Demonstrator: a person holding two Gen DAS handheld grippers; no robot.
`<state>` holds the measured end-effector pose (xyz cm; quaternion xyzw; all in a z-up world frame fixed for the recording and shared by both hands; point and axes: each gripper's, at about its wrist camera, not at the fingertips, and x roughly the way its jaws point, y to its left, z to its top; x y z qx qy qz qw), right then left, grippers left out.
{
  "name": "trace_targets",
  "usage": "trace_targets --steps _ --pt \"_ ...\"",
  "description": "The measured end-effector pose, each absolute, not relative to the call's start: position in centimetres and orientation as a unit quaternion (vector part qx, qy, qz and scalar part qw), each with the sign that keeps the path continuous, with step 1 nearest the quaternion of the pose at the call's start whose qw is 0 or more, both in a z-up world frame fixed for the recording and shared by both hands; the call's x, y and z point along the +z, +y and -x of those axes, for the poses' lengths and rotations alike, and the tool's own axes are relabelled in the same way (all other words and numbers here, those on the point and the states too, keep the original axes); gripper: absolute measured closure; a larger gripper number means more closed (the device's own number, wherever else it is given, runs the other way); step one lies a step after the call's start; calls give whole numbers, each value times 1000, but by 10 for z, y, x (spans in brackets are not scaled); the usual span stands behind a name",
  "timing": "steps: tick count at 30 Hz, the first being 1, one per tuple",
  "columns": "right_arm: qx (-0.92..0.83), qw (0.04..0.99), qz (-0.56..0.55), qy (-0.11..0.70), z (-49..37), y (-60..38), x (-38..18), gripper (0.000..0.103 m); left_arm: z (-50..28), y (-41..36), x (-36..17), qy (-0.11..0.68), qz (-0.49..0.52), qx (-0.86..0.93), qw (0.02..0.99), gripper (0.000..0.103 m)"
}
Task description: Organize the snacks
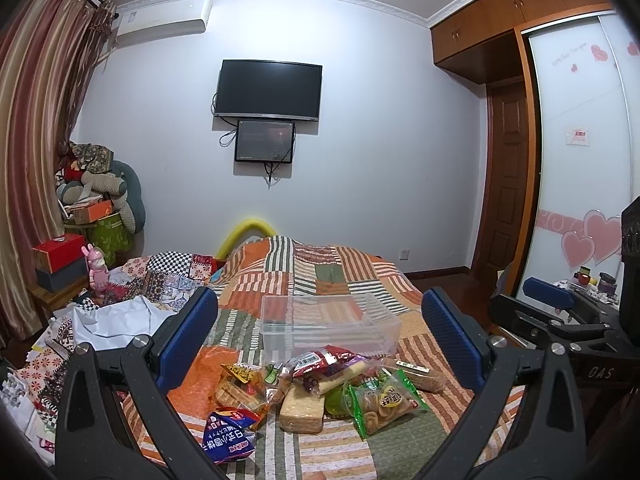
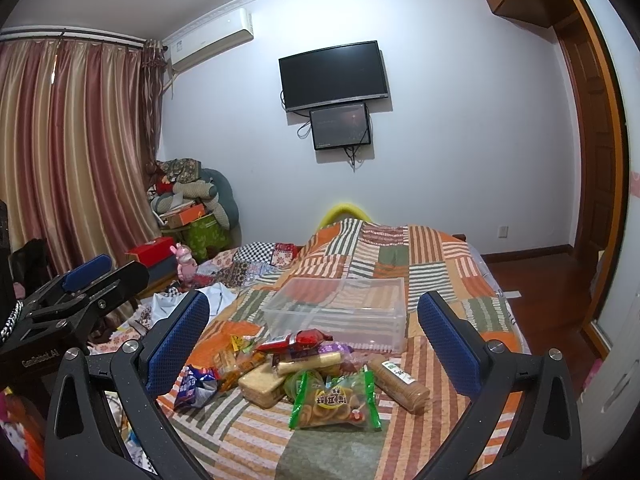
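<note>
Both grippers, left gripper [image 1: 320, 334] and right gripper [image 2: 314, 334], hung spread wide and empty above the snack pile [image 2: 304, 376], which lay on the quilt [image 2: 436, 276] just before the clear bin [image 2: 340, 312].

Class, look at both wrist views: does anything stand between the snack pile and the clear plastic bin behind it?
Nothing visible does. The clear bin sits open-topped on the quilt directly behind the snack pile, its near wall next to the red packet.
</note>
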<state>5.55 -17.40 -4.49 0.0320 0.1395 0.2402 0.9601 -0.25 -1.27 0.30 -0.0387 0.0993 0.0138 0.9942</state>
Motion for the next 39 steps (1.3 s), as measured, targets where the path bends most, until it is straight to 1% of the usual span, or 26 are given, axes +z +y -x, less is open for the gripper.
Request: trace_targets --steps 6,13,15,16,17,18,20,23,24,26,28,31,39 --pt "234 958 -25 161 -69 -171 -55 0 -13 5 -3 131 54 9 990 0" --pt "232 951 -23 201 -94 -171 -74 0 -30 34 -23 165 70 45 983 1" --pt "228 950 -23 212 -100 -171 -79 0 -37 43 -32 184 71 42 979 8" --pt "227 949 -23 219 -105 -172 -82 0 -41 47 -36 197 69 44 977 15" --pt "227 947 -25 226 -109 -172 -85 0 -46 52 -42 211 64 50 974 19" --pt "227 945 -29 234 -113 -173 -89 0 -50 54 -46 221 60 56 972 20" --pt "234 938 -35 252 -120 -174 -98 1 -57 59 -54 236 52 61 968 27" --pt "234 930 -30 281 -132 -172 -113 8 -66 71 -64 257 53 54 964 30" --pt "235 927 -29 290 -134 -170 -116 9 -69 74 -67 265 56 50 961 31" --pt "238 921 -31 307 -139 -169 -125 9 -76 82 -76 286 60 42 956 35" --pt "239 916 -30 321 -142 -167 -134 10 -80 85 -86 304 50 49 950 37" --pt "238 910 -24 339 -147 -164 -146 10 -89 89 -106 334 44 53 940 38" --pt "245 890 -19 383 -159 -154 -172 10 -101 106 -152 407 92 42 908 38"
